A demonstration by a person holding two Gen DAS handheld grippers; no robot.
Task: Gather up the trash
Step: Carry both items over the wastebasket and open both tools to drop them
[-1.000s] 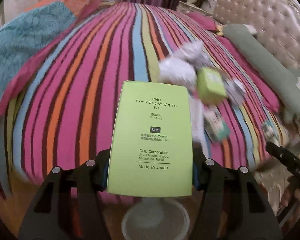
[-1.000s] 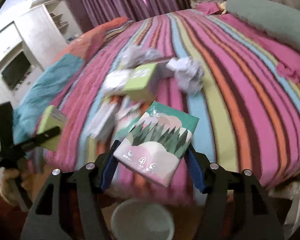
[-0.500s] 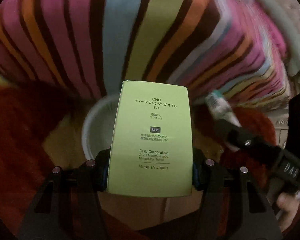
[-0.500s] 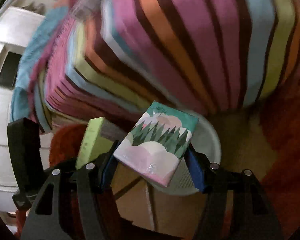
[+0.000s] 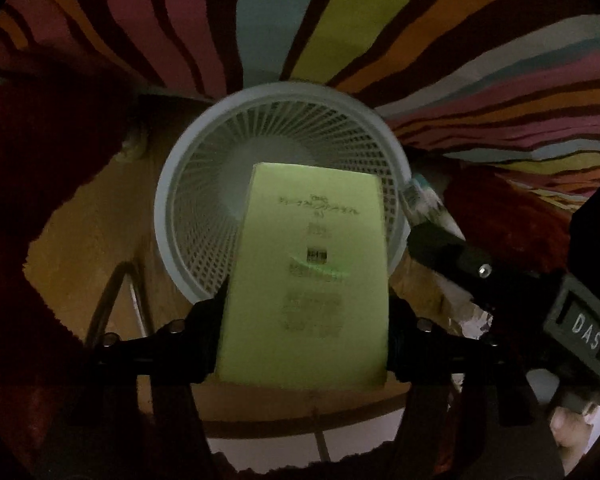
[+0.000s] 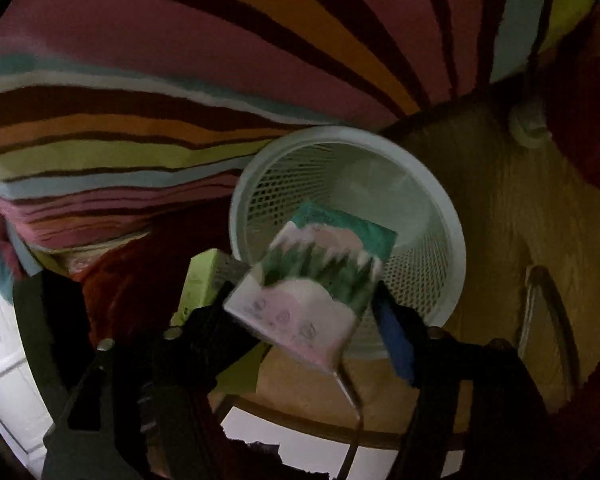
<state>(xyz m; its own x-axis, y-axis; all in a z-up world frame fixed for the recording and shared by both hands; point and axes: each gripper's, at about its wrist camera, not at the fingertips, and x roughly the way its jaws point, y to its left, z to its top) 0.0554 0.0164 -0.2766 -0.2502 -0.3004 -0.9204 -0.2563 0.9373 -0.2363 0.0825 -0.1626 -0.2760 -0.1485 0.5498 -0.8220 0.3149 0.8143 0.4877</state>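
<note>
Both jaws have just been opening, standing apart around the pale-green cardboard box and the forest-printed carton; either could clip the rim of the white mesh plastic basket ahead and tumble onto the floor.

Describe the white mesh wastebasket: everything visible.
The white plastic mesh wastebasket is round, with a smooth solid rim, lattice walls and a plain bottom. It stands upright on the tan floor, close beside the hanging striped bedspread. No trash shows inside yet, though the boxes hide part of it. The lime-green box and the forest-print box hang over its mouth. Whether anything touches its rim cannot be told.
</note>
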